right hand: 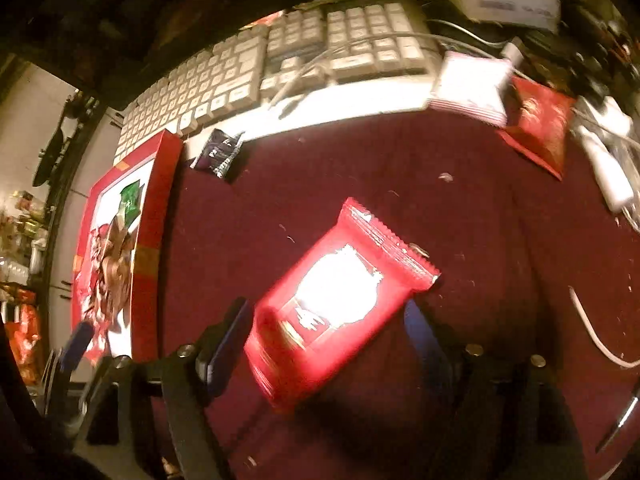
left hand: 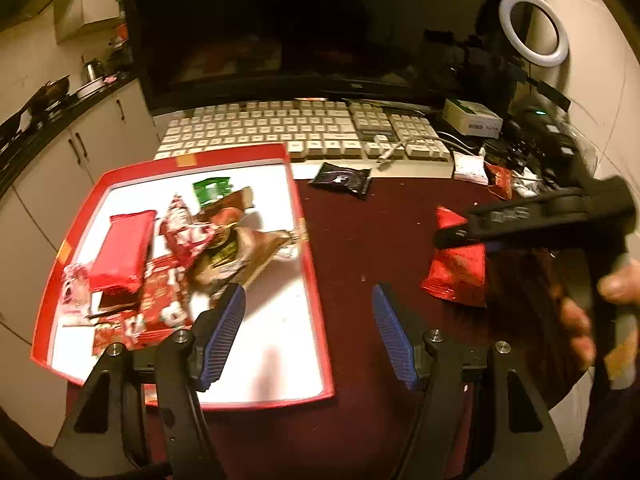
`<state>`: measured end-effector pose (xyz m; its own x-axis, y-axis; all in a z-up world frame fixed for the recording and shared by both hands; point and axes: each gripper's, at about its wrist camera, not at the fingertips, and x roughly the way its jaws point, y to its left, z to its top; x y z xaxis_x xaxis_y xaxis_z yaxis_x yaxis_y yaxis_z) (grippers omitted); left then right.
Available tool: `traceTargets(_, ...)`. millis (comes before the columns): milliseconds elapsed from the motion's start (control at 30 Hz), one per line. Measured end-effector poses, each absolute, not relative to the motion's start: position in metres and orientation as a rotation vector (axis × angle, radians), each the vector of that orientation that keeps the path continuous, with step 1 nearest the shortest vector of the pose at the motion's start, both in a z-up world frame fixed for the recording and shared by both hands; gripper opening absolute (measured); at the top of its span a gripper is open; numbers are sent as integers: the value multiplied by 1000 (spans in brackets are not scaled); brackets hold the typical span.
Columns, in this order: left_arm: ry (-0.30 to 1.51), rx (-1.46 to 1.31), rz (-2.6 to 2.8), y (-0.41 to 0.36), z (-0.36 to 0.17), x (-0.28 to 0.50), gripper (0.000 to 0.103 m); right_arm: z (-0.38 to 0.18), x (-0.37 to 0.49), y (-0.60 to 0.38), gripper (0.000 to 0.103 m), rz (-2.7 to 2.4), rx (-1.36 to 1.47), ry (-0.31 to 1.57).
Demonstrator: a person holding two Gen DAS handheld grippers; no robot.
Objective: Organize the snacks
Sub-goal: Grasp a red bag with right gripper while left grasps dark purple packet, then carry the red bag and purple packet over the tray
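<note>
A red box lid [left hand: 308,240] with a white inside lies on the left of the maroon table and holds several snack packets [left hand: 188,248]. My left gripper [left hand: 308,308] is open and empty above the lid's right rim. A red snack packet [right hand: 340,300] lies on the table between the blue pads of my right gripper [right hand: 328,340], which is open around it; the same packet [left hand: 456,272] shows under the right gripper's black body in the left wrist view. A dark purple packet [left hand: 342,179] lies by the keyboard. Another red packet [right hand: 540,128] lies at the far right.
A white keyboard [left hand: 304,128] and a dark monitor [left hand: 320,24] stand behind the table. A white sachet [right hand: 472,88], a white box [left hand: 472,118], cables and black gear [left hand: 548,136] crowd the back right. A ring light [left hand: 534,28] stands on the right. Kitchen cabinets [left hand: 80,148] are on the left.
</note>
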<state>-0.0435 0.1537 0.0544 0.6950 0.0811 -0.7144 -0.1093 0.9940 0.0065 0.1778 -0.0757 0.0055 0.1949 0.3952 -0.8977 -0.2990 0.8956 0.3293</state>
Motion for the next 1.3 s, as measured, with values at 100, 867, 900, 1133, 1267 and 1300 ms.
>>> traceTargets(100,791,-54,130,165,56,-47,65,5,183,-40,84,454,-29,1243)
traceTargets(867,937,-50,214,120,54,128,65,-21,253,-110,57,479,-124,908)
traceTargets(900,960,-31,227,119,49,140,65,-23,251,-107,57,483,-126,905)
traceTargets(1133,1076,-53,246,127,23,176,65,-12,261,-112,57,510,-47,941)
traceTargets(1267,1115,-93,241,132,8,185,65,-11,260,-114,57,510,-34,950)
traceTargets(1300,1129,-96,244,133,3,187,67,-11,261,-114,57,511,-32,952)
